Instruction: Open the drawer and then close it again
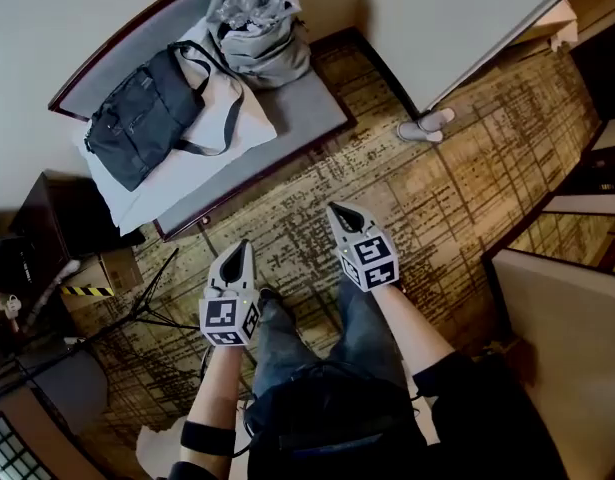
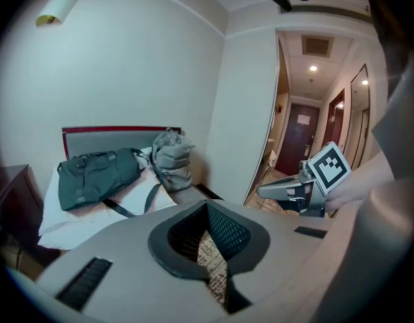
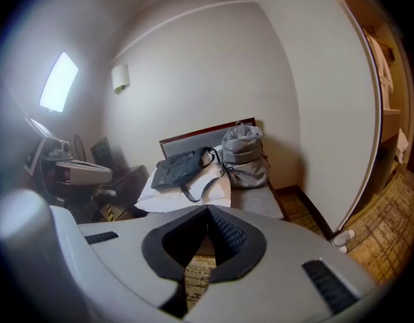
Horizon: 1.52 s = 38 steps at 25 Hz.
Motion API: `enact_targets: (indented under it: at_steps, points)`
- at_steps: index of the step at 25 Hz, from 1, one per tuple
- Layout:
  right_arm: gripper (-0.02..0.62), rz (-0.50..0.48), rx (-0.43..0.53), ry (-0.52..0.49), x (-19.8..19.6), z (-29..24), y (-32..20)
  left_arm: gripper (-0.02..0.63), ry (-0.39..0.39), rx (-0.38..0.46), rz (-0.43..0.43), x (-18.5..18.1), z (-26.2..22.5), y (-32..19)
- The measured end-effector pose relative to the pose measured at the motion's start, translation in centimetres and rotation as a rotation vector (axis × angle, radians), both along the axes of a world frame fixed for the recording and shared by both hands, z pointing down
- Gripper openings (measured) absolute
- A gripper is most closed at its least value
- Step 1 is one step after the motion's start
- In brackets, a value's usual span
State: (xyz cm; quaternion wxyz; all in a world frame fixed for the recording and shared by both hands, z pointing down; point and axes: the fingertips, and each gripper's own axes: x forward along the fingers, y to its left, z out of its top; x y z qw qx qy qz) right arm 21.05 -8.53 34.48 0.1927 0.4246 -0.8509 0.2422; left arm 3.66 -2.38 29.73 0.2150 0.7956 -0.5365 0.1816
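Hovering above patterned carpet [image 1: 437, 188]: left gripper [image 1: 243, 247] and right gripper [image 1: 336, 208], jaws of both pressed together.

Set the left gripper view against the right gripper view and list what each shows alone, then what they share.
Only the left gripper view shows the corridor with its dark red door and ceiling light, and the right gripper at the frame's right.

Only the right gripper view shows the left gripper, a dark cabinet, the white slippers and the closet shelves.

Both show the dark bag, grey backpack and white pillow on the bench, the patterned carpet, and shut jaws with nothing between them.
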Motion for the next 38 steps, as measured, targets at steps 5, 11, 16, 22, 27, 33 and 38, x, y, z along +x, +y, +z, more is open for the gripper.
enact_targets:
  at_steps: [5,11,16,22,27,33,38]
  points:
    - [0.029,0.084,-0.046,-0.015,2.8,6.5,-2.2,0.0,-0.043,-0.029,0.064,2.8,5.3,-3.1]
    - [0.04,0.179,-0.071,-0.05,4.1,15.6,-4.5,0.0,-0.064,-0.031,0.105,5.1,11.9,-6.3]
    - [0.089,0.298,-0.089,-0.112,4.5,23.8,-7.0,0.0,-0.076,-0.014,0.131,6.2,18.5,-8.2]
    - [0.163,0.417,-0.133,-0.203,4.4,33.4,-10.1,0.0,-0.09,0.011,0.21,7.9,25.7,-9.4]
    - [0.212,0.501,-0.186,-0.267,5.2,40.0,-12.8,0.0,-0.069,0.024,0.223,9.2,30.6,-11.4]
    - [0.245,0.51,-0.192,-0.365,4.5,45.2,-15.8,0.0,-0.061,0.061,0.235,10.0,35.3,-13.5]
    - [0.241,0.501,-0.196,-0.433,3.6,48.4,-17.3,0.0,-0.032,0.084,0.2,10.6,37.0,-15.0]
